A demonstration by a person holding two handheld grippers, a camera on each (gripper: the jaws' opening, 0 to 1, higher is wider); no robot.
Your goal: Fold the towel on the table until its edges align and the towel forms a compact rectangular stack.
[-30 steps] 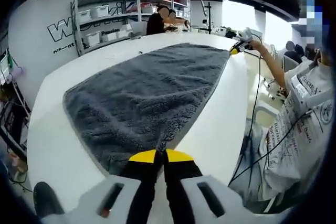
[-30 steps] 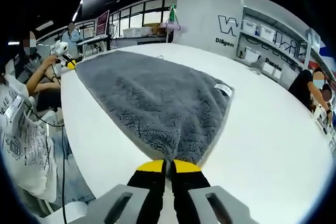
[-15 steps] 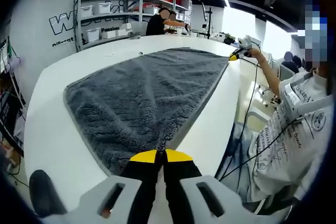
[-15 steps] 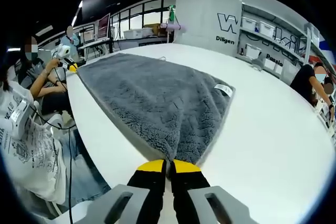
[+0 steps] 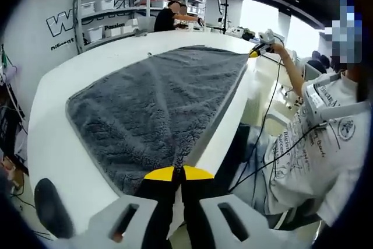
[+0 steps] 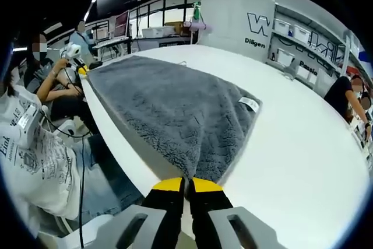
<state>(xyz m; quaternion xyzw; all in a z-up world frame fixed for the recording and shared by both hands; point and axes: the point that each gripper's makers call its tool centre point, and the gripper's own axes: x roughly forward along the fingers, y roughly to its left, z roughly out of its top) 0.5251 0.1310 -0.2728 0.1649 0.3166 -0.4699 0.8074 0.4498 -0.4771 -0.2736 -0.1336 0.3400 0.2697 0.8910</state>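
We see the fluffy grey rectangular towel (image 5: pixel 157 103) lying spread flat on the white round-edged table (image 5: pixel 52 126), its near edge along the table's rim. Our left gripper (image 5: pixel 178 173) pinches one near corner between yellow-tipped jaws pressed together; our right gripper (image 6: pixel 183 184) pinches the other near corner the same way.

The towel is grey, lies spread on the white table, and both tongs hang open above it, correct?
Not quite: both tongs are shut on the towel. The left tongs in the left gripper view and the right tongs in the right gripper view each pinch a corner. The rest stands.
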